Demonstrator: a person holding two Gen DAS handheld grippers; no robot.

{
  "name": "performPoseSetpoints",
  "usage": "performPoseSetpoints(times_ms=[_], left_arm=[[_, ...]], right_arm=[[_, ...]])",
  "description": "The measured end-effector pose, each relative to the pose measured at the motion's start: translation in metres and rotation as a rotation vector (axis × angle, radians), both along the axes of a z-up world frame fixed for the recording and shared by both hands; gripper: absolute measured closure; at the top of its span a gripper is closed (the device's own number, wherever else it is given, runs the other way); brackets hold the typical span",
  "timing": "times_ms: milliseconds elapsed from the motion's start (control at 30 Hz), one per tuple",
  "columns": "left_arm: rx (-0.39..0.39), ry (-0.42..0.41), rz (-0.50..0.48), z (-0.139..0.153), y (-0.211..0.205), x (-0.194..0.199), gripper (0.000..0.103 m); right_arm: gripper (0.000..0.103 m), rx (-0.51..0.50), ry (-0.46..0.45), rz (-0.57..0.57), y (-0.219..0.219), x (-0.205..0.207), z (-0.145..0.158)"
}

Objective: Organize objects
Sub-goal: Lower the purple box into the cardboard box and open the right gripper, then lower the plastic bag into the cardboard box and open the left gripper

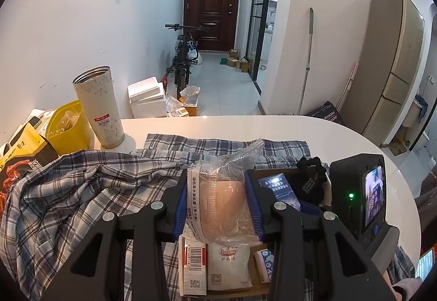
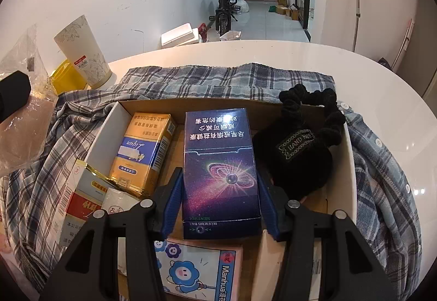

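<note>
So both our grippers are loaded over the cardboard box (image 2: 286, 107).

Left gripper (image 1: 218, 208) is clamped on a clear bagged beige thing (image 1: 224, 205); right gripper (image 2: 220, 202) squeezes the dark blue cigarette pack (image 2: 220, 164) inside the box, between a gold pack (image 2: 142, 153) and black pouch (image 2: 300, 153), all on our plaid shirt (image 2: 191, 80).

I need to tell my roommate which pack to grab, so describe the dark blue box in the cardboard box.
On the white table, an open cardboard box sits on a plaid shirt. The dark blue box lies mid-box between a yellow pack and a black pouch. Only it shows a purple galaxy swirl.
</note>
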State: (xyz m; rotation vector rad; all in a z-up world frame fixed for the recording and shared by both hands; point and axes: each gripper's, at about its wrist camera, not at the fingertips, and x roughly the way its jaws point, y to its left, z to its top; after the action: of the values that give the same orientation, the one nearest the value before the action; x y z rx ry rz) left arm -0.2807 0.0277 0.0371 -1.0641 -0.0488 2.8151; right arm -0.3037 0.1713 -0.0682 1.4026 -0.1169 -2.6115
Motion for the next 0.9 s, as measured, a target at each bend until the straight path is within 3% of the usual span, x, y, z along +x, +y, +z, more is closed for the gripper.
performPoseSetpoints(times_ms=[200, 333, 500, 700, 900], left_arm=[[0.004, -0.005, 0.000, 0.000, -0.001, -0.001, 0.062], [0.025, -0.002, -0.011, 0.001, -0.002, -0.001, 0.062], [0.058, -0.014, -0.027, -0.004, 0.000, -0.002, 0.062], [0.045, -0.117, -0.058, -0.026, 0.023, -0.019, 0.062], [-0.010, -0.220, -0.042, -0.054, 0.043, -0.037, 0.062]], right_arm=[[0.051, 0.024, 0.007, -0.001, -0.001, -0.002, -0.001], [0.048, -0.013, 0.008, -0.008, 0.004, -0.001, 0.003], [0.048, -0.074, 0.071, -0.034, 0.020, 0.004, 0.031], [0.045, -0.012, 0.257, -0.211, 0.064, 0.017, 0.077], [0.044, -0.050, 0.248, -0.266, 0.088, 0.012, 0.076]])
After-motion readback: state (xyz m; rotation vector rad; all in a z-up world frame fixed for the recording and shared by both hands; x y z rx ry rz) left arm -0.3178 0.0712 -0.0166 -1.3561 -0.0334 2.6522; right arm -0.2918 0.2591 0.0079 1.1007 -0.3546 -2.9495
